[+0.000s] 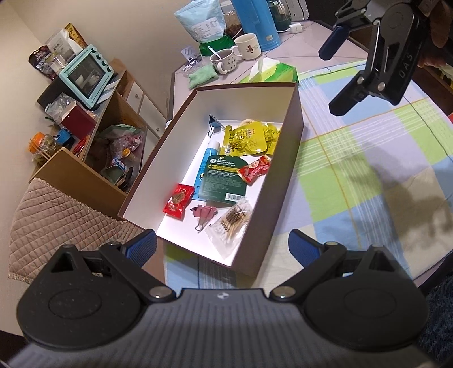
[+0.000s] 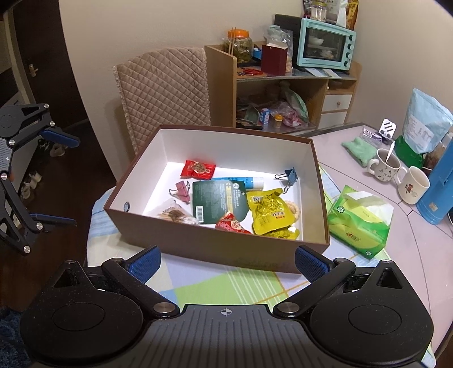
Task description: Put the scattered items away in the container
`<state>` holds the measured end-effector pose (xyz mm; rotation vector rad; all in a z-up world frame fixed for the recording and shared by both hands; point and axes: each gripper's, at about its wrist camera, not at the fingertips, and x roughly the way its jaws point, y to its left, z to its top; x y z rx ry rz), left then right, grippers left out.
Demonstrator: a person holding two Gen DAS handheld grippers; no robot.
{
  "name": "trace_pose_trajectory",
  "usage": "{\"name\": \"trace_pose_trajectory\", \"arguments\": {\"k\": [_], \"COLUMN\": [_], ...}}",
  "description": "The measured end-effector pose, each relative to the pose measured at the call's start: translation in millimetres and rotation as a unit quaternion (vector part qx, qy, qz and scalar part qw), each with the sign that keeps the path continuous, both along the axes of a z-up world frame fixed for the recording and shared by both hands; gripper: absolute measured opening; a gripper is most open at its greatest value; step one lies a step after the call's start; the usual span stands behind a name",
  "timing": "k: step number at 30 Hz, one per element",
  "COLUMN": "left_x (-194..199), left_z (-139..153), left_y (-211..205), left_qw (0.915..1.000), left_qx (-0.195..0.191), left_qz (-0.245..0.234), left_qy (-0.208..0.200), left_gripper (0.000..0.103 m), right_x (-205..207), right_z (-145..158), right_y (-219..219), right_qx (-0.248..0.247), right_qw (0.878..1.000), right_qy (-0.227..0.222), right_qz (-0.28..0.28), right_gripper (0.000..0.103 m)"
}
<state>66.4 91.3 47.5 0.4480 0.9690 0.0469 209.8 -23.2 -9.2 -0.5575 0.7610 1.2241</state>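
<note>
We hold our left gripper (image 1: 222, 246) and right gripper (image 2: 228, 261) above a checked pastel tablecloth (image 1: 354, 175), both with blue-padded jaws spread wide and grasping nothing, one on each side of a brown cardboard box with a white inside (image 2: 198, 243). The scattered items lie in the box: yellow foil snack packs (image 2: 267, 211), red sweet wrappers (image 2: 198, 169), a dark green card packet (image 2: 219, 202), a bag of cotton swabs (image 1: 233, 219), and pink and blue binder clips. We see nothing loose on the cloth nearby, so we judge the tidying close to finished, which would explain the empty grippers.

Cream walls (image 2: 141, 25), wooden shelf (image 2: 283, 82), quilted chair (image 2: 164, 87).
</note>
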Motion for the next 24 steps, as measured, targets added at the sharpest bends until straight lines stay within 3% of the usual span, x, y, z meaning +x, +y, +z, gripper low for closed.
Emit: {"name": "trace_pose_trajectory", "arguments": {"k": [11,24], "left_x": [-16,-26], "left_z": [-1,2], "left_y": [-32,-52], "left_qw": [0.9987,0.99], "left_qx": [-0.014,-0.061], "left_qz": [0.044,0.114], "left_qy": [-0.021,-0.056], "left_gripper": [0.098,0.098], "right_x": [-8,-7], "right_z": [-1,-4], "right_y": [-30,-62], "right_qx": [0.013,0.031], "right_qw": [1.0,0.999], "right_qy": [0.003,0.026], "right_qz": [0.006,-0.011], "right_gripper": [0.103,0.103]}}
